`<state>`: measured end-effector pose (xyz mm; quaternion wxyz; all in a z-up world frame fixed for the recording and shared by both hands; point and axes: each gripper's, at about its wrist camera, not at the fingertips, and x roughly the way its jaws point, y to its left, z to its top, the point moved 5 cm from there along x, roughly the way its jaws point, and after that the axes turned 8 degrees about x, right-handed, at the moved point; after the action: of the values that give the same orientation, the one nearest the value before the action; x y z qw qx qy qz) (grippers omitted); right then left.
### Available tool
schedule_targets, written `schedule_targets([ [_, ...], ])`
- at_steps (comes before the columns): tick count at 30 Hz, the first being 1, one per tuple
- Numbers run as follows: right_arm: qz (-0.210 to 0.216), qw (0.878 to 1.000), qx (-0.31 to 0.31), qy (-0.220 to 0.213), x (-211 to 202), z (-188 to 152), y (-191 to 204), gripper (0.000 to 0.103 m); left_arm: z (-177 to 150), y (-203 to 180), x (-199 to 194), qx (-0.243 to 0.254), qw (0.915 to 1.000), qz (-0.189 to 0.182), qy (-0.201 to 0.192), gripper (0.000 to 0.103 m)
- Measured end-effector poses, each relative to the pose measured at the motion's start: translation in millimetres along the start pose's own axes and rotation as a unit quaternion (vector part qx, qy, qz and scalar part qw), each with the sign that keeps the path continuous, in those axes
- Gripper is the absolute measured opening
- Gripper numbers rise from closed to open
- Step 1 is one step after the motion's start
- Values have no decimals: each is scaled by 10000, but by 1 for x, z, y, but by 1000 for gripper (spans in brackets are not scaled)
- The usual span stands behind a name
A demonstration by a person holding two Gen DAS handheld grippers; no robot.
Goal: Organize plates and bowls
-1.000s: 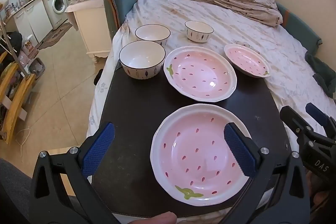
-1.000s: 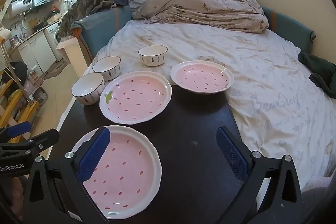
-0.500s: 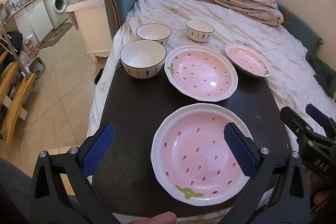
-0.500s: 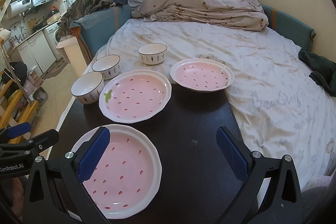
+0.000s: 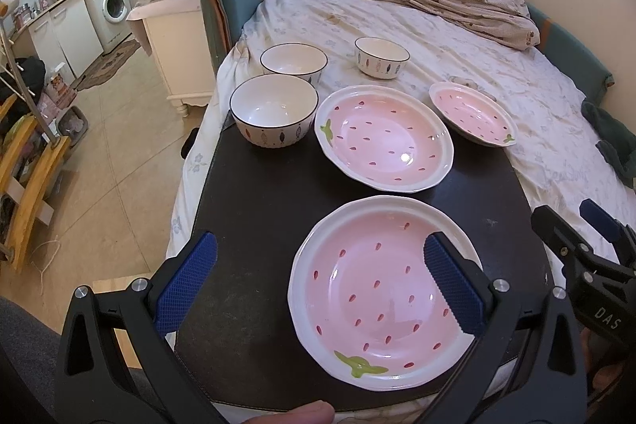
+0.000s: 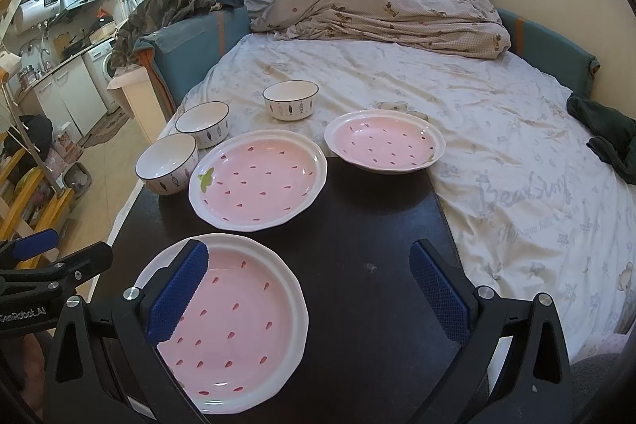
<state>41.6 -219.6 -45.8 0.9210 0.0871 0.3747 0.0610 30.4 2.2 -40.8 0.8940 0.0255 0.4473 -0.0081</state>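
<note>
glossy round plates (image 5: 381, 293), smooth bowls (image 5: 274, 114), matte board (image 5: 262, 209)

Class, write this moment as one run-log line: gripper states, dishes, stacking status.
left gripper: open | right gripper: open | pink plates: three, unstacked | bowls: three, separate | nothing held

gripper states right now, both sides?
Left gripper: open, holding nothing, above the near plate.
Right gripper: open, holding nothing, over the dark board beside that plate.
</note>
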Motion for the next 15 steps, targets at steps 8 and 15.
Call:
schedule_targets([
  [8,21,10000,-28,5,1,-2,3,103,-1,-2,2,22,10000,18,-7,103],
  [15,23,10000,-13,20,0,-3,6,103,-1,-3,3,66,10000,56,-27,103],
])
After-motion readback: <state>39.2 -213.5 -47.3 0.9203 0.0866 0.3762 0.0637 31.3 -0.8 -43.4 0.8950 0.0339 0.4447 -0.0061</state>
